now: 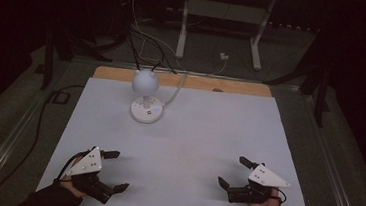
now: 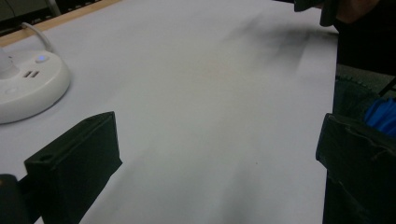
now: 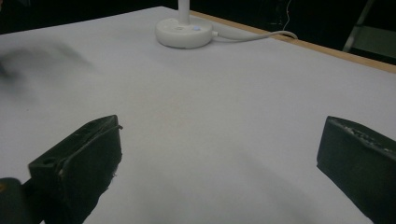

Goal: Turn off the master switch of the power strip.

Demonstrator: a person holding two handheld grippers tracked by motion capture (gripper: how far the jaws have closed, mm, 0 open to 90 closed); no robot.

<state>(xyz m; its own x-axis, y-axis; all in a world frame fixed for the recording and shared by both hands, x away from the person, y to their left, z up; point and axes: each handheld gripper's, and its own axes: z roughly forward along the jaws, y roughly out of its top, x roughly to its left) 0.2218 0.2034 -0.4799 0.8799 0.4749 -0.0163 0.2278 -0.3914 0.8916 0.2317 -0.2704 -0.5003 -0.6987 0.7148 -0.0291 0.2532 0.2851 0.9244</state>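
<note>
Left gripper [image 1: 116, 170] jaws spread wide, holding nothing; right gripper [image 1: 233, 172] likewise spread, empty; both resting low on table [image 1: 193, 134], lamp [image 1: 146, 97] well apart.

At upper centre of the high view, a white lamp [image 1: 147, 96] with a tiny blue light stands on a pale grey-white table [image 1: 208, 135] with a tan wooden edge; lower left gripper [image 1: 113, 170] and lower right gripper [image 1: 232, 172] are black with grey plates
</note>
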